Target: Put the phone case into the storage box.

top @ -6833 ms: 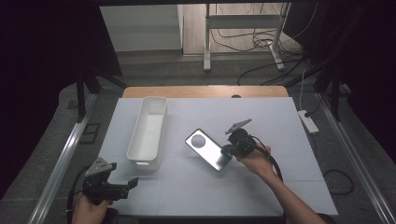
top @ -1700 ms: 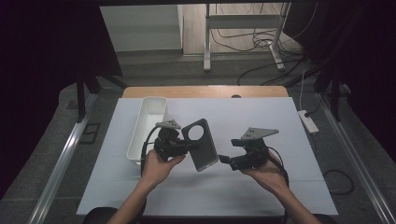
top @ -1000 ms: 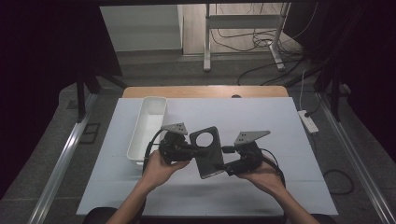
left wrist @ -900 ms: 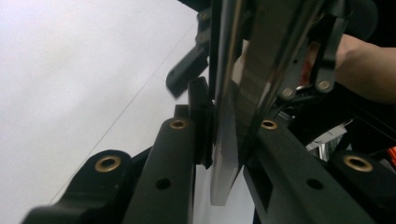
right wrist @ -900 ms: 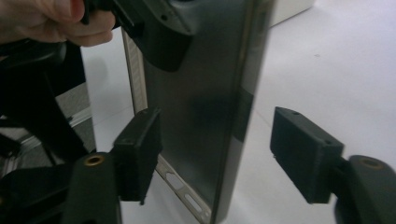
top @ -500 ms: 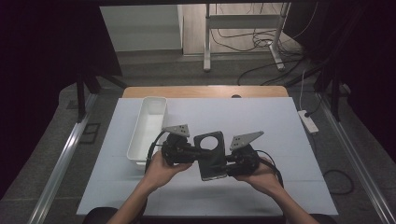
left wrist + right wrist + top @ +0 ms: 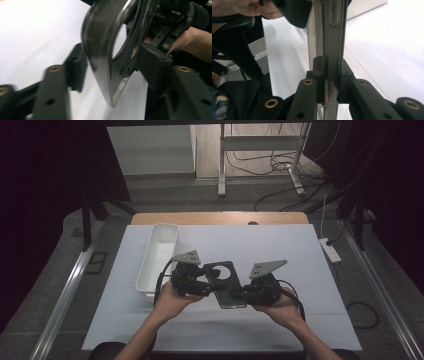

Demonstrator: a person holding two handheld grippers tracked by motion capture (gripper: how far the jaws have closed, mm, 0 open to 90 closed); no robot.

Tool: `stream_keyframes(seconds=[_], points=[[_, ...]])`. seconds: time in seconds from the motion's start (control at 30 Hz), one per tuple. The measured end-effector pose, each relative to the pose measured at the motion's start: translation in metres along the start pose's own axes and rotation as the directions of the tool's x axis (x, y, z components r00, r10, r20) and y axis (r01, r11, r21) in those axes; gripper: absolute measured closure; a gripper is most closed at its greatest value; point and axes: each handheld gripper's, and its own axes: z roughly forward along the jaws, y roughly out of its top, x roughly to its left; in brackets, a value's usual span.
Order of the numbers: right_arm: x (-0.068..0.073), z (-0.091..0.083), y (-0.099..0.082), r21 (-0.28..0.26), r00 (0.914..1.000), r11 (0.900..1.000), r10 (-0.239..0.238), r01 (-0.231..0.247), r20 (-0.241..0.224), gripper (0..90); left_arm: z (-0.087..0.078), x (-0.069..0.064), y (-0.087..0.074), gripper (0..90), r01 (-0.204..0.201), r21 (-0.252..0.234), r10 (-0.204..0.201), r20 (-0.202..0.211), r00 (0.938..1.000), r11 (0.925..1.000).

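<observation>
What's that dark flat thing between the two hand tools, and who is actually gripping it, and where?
The right gripper clamps the flat dark plate by its thin near edge. The left gripper has just been opening; the plate's other end sits between its jaws, unpinched.

A wooden table (image 7: 220,218) under a white mat (image 7: 300,270) — a white tray (image 7: 159,257) lies on the mat's left.

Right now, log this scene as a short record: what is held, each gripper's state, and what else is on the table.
held thing: flat dark plate with a round hole, lifted above the table
right gripper: shut on the plate's edge; fingers press both faces
left gripper: jaws have just been opening; fingers stand off the plate, which lies between them
table: white sheet
also on table: white tray, left of the hands
</observation>
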Motion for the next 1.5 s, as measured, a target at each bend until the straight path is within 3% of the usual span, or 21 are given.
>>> stream_keyframes(seconds=[0.13,0.23,0.43,0.67,0.73,0.8,1.0,1.5], points=[[-0.001,-0.002,0.000,-0.013,0.9998,0.9999,0.007,-0.006,0.017,80.5,0.000,0.001,-0.001,27.3,0.004,-0.004,-0.004,-0.026,0.9996,1.0000],[-0.001,-0.005,0.000,-0.032,0.9982,0.9994,0.015,-0.013,0.058,80.5,0.000,0.003,-0.003,21.1,0.013,-0.007,-0.013,-0.061,0.9980,0.9999],[-0.001,-0.009,0.000,-0.067,0.9949,0.9975,0.030,-0.024,0.096,80.5,0.000,0.005,-0.006,15.0,0.022,-0.012,-0.023,-0.111,0.9935,0.9997],[-0.002,-0.014,0.000,-0.105,0.9834,0.9935,0.060,-0.042,0.171,80.5,-0.001,0.008,-0.011,11.3,0.035,-0.020,-0.038,-0.186,0.9817,0.9992],[-0.002,-0.015,-0.001,-0.111,0.9803,0.9928,0.065,-0.044,0.186,80.5,-0.003,0.009,-0.012,13.1,0.042,-0.030,-0.048,-0.208,0.9769,0.9986],[-0.001,-0.014,-0.001,-0.115,0.9787,0.9922,0.068,-0.046,0.194,80.5,-0.004,0.009,-0.013,17.2,0.048,-0.039,-0.056,-0.211,0.9759,0.9981],[0.002,-0.010,-0.001,-0.115,0.9754,0.9927,0.060,-0.036,0.212,80.5,-0.003,0.008,-0.013,38.4,0.064,-0.043,-0.071,-0.193,0.9787,0.9970],[0.007,-0.003,0.000,-0.120,0.9712,0.9923,0.058,-0.031,0.231,80.5,0.002,0.004,-0.012,67.4,0.096,-0.045,-0.103,-0.172,0.9796,0.9943]])
